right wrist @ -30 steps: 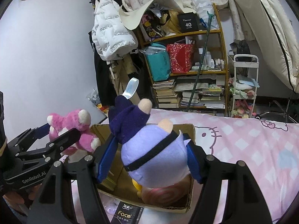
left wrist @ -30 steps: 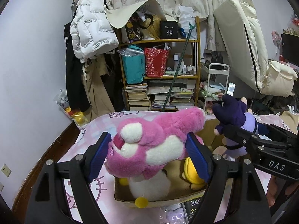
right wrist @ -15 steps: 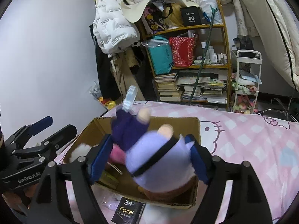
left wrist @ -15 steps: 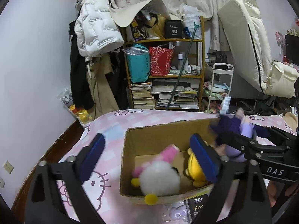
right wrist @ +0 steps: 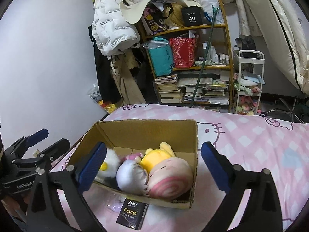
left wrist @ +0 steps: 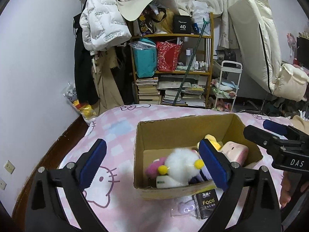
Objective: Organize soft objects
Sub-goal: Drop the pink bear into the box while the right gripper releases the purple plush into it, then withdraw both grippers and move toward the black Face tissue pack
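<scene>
An open cardboard box [left wrist: 173, 133] [right wrist: 146, 129] sits on the pink bed. Inside lie a pink plush with a white fluffy part [left wrist: 179, 164] [right wrist: 110, 160], a lavender plush [right wrist: 131, 176], a yellow plush [right wrist: 158, 156] [left wrist: 210, 139] and a pink swirl plush [right wrist: 170, 179] [left wrist: 235, 151]. My left gripper [left wrist: 152, 166] is open and empty, just in front of the box. My right gripper [right wrist: 152, 170] is open and empty over the box's near edge; it also shows in the left wrist view [left wrist: 270, 133].
A black "Face" packet [right wrist: 132, 214] [left wrist: 206, 203] and a small lavender item [left wrist: 183, 208] lie on the pink Hello Kitty bedsheet [right wrist: 251, 145] before the box. A cluttered bookshelf [left wrist: 173, 67], hanging coats [left wrist: 100, 38] and a white cart [right wrist: 249, 81] stand beyond the bed.
Both grippers opened and let go: the pink plush dropped from the left, the lavender plush from the right. Both toys now lie in the box.
</scene>
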### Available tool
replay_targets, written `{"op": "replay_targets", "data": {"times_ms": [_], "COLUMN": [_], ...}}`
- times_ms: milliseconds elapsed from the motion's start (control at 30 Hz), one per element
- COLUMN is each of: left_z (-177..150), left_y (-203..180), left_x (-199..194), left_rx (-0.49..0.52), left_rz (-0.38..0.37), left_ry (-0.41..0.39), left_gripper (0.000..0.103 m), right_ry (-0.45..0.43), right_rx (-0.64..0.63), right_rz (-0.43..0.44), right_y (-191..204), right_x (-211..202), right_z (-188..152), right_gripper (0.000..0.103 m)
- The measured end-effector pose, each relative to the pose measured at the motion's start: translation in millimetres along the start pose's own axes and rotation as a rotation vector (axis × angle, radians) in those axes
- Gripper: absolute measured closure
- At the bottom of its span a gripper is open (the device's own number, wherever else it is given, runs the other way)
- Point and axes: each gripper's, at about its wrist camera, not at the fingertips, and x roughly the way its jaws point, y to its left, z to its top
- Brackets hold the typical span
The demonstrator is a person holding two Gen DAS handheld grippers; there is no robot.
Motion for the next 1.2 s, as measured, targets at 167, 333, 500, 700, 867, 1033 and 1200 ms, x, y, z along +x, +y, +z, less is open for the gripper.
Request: {"op": "replay_targets", "data": {"times_ms": [167,333,500,700,867,1033,1200], "left_z": [-7.4,-10.6,-17.1,-27.4,-39.6,-50.9,-56.4], "left_y": [6.8,11.4,12.1,10.3,12.7,14.2,11.3], "left_x": [-9.7,-23.5,-30.7,-32.0,-23.7,-1.5,17.5], "left_rx": [-0.019,-0.018,-0.017,-0.009,-0.036,-0.061,-0.061], "left_rz": [0.001,0.004,-0.009,-0.022,-0.029,-0.047,-0.078], "left_ry": [0.042,0.071,0.111,0.172,0.216,0.275,0.321], "left_gripper": [0.008,0.008,0.008,0.008,0.008,0.008,0.008], "right_ry": [0.003,-0.002,0.011,0.032,0.068,0.107,0.143], "right_rx": [-0.004,-0.011,-0.016,-0.028,-0.023,0.004,-0.023], "right_rz": [-0.014,-0.023,-0.031,-0.047,-0.038,-0.023,-0.034], "right_y": [4.6,12.0,17.6,23.3,24.3,22.0,26.1], "right_x": [-11.3,-23.8,-34.6,-43.8,-43.1,-34.3,-21.1], "right_z": [-1.9,-5.7,-13.5,-26.1,-36.2,-44.9,-53.4], "right_gripper": [0.0,0.0,0.0,0.0,0.0,0.0,0.0]}}
